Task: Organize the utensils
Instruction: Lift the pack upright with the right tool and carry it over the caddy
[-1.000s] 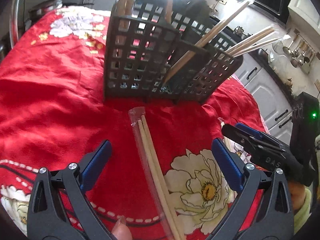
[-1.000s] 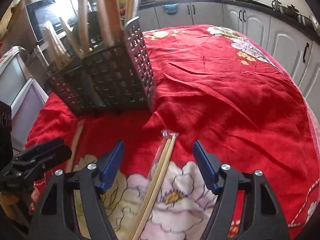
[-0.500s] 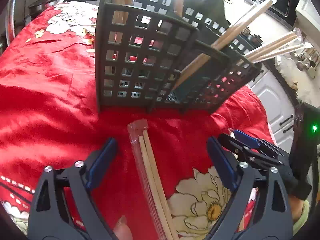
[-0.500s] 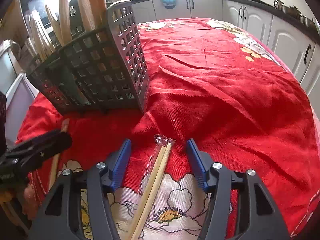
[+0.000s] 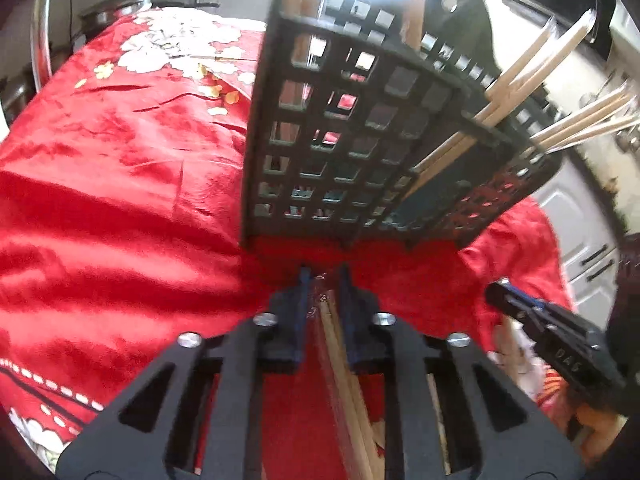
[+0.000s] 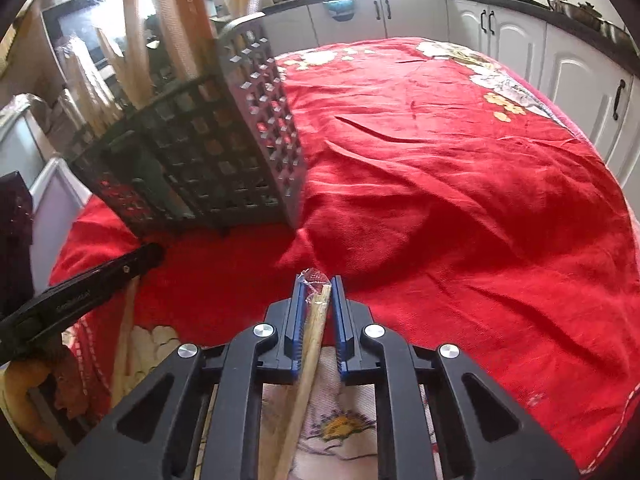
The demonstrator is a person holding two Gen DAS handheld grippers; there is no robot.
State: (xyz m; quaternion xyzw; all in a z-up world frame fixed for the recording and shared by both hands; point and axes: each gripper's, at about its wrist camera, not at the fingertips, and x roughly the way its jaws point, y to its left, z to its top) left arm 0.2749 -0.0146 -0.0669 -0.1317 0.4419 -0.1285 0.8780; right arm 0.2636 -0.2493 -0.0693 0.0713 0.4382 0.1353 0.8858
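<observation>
Table, draped in a red flowered cloth, carries all the task's things and is the largest item in both views. Caddy, a black lattice holder with several compartments, stands at the near edge of the cloth just ahead of both claws; wrapped chopsticks already lean out of its compartments, which suggests it is the intended destination. Left claw has just been closing and now pinches the tip of a wrapped pair lying flat on the cloth just before the caddy's base; the grip sits near the end, probably so the sticks can be tipped upright and fed in from above. Right claw has likewise just been closing and clamps a second pair at its crinkled wrapper end, this pair lying over a white flower print a little farther from the caddy. Each claw appears in the other's view, so the two work side by side. Both pairs appear to rest on the table, not yet lifted. Judged from this, the pick-up step is under way and insertion remains.
</observation>
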